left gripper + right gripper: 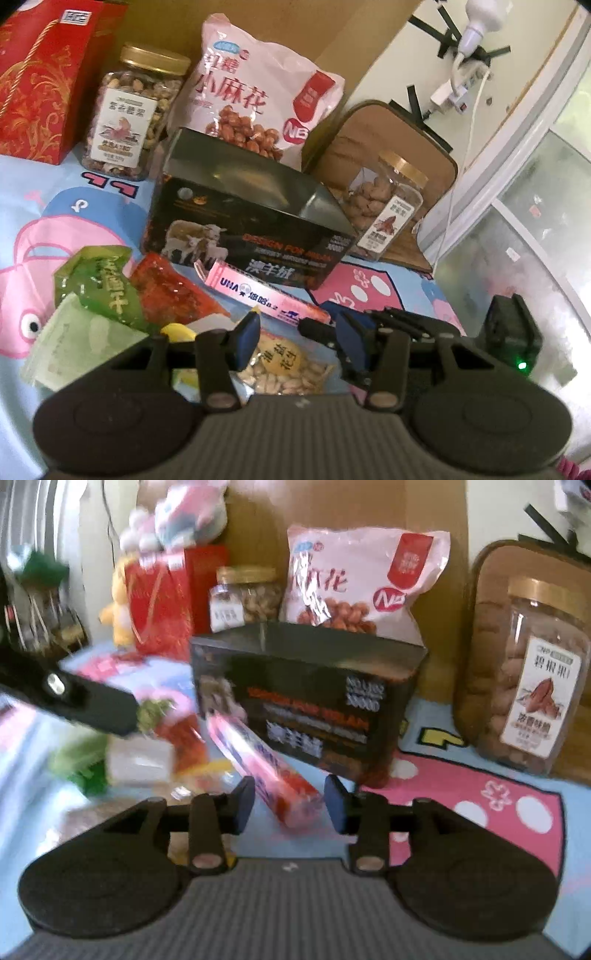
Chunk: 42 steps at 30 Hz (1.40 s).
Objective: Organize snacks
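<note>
the long pink snack box [264,766] lies flat on the cartoon-print cloth [461,797], just in front of the open black box [306,701] and close against its printed front. in the right wrist view its long axis runs on a diagonal, the far end up and to the left near the black box's lower left corner, the near orange-red end pointing down and to the right toward the camera. that near end sits in the gap of the right gripper [290,805], whose blue pads stand apart on either side of it with a sliver of space showing, so the jaws are released and not pressing on the box. in the left wrist view the same pink box [258,295] slants from upper left to lower right, printed face up. the left gripper [295,339] hangs over a clear packet of peanuts [284,369]; its pads stand apart, the packet visible below the gap, and whether they touch it cannot be told. left of it lie a green packet [96,284] and a red packet [170,291], overlapping in a loose heap. behind the black box a pink bag [258,92] stands upright, a gold-lidded nut jar [129,114] to its left and a second jar [524,679] off to the right.
</note>
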Each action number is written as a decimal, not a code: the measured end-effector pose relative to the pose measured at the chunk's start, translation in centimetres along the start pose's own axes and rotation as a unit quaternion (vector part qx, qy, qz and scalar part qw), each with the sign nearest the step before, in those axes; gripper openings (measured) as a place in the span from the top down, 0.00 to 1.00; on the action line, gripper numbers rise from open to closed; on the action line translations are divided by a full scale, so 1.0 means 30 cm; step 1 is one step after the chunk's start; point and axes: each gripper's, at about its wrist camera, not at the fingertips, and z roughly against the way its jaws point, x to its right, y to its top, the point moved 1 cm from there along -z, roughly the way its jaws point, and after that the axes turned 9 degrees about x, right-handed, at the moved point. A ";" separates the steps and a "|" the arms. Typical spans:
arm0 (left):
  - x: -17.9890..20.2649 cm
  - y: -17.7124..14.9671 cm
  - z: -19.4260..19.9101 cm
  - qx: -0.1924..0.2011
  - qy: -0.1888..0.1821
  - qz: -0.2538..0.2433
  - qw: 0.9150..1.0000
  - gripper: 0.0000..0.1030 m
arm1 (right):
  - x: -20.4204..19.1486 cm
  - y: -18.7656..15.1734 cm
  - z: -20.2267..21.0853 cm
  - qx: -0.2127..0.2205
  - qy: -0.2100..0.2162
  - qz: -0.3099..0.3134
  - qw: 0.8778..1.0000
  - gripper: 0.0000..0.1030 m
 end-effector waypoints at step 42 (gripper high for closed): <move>0.062 -0.011 -0.294 -0.139 0.007 -0.005 0.990 0.44 | 0.050 -0.171 0.334 0.010 -0.087 -0.040 0.995 0.53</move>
